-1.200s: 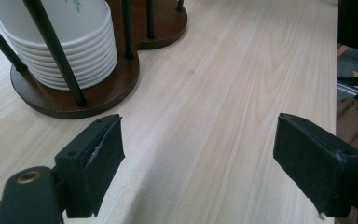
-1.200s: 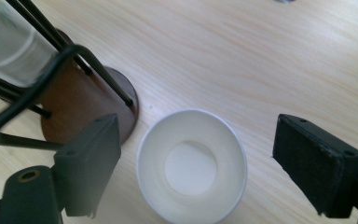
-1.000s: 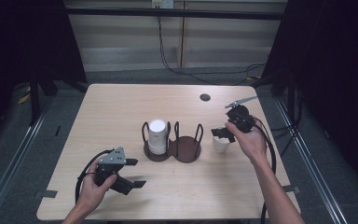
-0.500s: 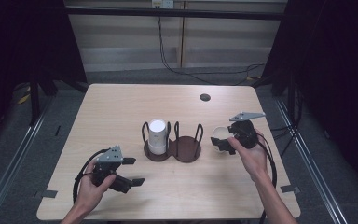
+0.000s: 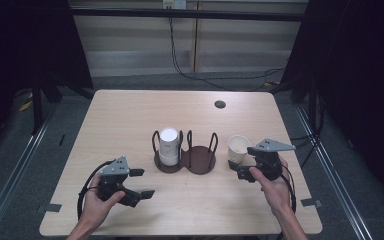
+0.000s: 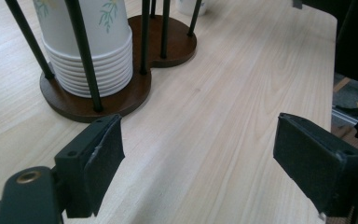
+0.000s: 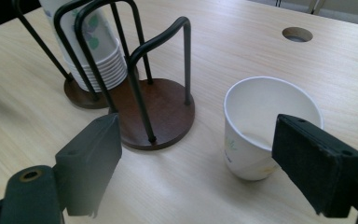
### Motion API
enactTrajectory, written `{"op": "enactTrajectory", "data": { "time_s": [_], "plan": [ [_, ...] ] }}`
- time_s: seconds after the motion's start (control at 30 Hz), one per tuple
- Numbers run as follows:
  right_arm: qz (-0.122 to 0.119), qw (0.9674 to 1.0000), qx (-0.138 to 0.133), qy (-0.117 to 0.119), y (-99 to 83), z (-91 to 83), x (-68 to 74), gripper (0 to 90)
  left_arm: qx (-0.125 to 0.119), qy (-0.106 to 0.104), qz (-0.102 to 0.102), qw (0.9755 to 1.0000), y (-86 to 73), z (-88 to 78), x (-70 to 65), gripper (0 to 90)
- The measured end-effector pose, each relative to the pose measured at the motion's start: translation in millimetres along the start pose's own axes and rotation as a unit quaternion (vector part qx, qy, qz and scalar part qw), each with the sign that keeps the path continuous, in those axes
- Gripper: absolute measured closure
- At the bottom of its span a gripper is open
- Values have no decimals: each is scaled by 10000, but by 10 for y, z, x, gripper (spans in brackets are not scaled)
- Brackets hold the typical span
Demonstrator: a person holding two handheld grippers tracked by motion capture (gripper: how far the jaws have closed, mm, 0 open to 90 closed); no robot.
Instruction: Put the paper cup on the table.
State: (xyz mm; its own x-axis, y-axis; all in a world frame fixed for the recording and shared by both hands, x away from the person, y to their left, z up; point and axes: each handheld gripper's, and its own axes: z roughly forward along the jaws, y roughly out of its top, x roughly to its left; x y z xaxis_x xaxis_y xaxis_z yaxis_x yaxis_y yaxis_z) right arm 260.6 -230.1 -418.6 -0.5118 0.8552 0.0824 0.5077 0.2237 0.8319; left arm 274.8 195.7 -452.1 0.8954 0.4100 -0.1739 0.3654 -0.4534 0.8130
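Note:
A dark wooden cup holder [image 5: 200, 162] with two wire rings stands mid-table. Its left ring holds a stack of upside-down white paper cups [image 5: 169, 146], seen close in the left gripper view [image 6: 91, 46]. The right ring [image 7: 161, 112] has nothing in it. A single paper cup [image 5: 238, 148] stands upright on the table just right of the holder. My right gripper [image 5: 244, 165] is open a little nearer than that cup, which sits just beyond its right jaw [image 7: 261, 121]. My left gripper [image 5: 140, 183] rests open near the front left, aimed at the holder [image 6: 135, 88].
A round cable hole [image 5: 220, 104] lies at the table's far right, also in the right gripper view [image 7: 297, 33]. Black cables trail from both grippers. Dark curtains and floor rails flank the table [image 5: 105, 115].
My right gripper has drawn back from over the single cup toward the near edge and now stands open. The cup stays in its spot. The left gripper has hardly moved.

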Motion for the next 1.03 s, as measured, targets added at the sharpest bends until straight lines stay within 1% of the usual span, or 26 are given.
{"op": "enactTrajectory", "data": {
  "time_s": [0.07,0.1,0.13,0.17,0.2,0.23,0.27,0.33,0.43,0.5,0.57,0.6,0.67,0.73,0.8,0.87,0.93,1.03],
  "plan": [
    [-55,9999,-87,71,-53,-21,41,154,64,-4,-11,10000,-9,2,-17,160],
    [-70,9999,-109,50,-85,-33,66,151,63,3,-7,10000,-15,3,-32,160],
    [-61,9999,-128,47,-115,-42,85,151,56,-25,-5,10000,-18,5,-43,160],
    [-39,9998,-174,92,-146,-52,101,150,60,-48,7,10000,-18,8,-50,160],
    [-28,9997,-216,111,-173,-59,118,150,55,-21,12,10000,-18,8,-57,160],
    [-18,9997,-239,80,-199,-67,137,149,44,-11,-3,10000,-20,10,-64,160],
    [35,9996,-267,72,-226,-72,156,147,56,-13,21,10000,-19,12,-67,161],
    [35,9994,-318,104,-272,-79,195,147,41,-6,21,10000,-19,15,-73,161],
    [159,9989,-381,227,-341,-89,239,146,13,-60,37,10000,-25,16,-72,160],
    [195,9987,-401,228,-391,-89,266,144,40,-44,39,10000,-33,27,-74,160],
    [294,9982,-447,272,-429,-87,278,143,37,-34,23,10000,-42,39,-82,160],
    [299,9981,-477,247,-448,-83,288,144,57,-30,40,10000,-45,41,-83,161],
    [301,9980,-473,277,-490,-72,310,143,19,-10,11,10000,-59,49,-92,161],
    [275,9981,-459,301,-535,-58,336,144,53,60,35,10000,-69,58,-96,161],
    [250,9983,-423,321,-572,-38,363,144,14,97,-5,10000,-75,57,-92,161],
    [226,9985,-331,369,-597,-18,379,143,-36,231,-30,9997,-82,48,-92,161],
    [208,9987,-294,347,-621,9,384,142,-122,238,-91,9996,-85,44,-81,161],
    [196,9989,-198,386,-634,45,386,136,-169,258,-148,9994,-91,33,-56,161]
  ]
}}
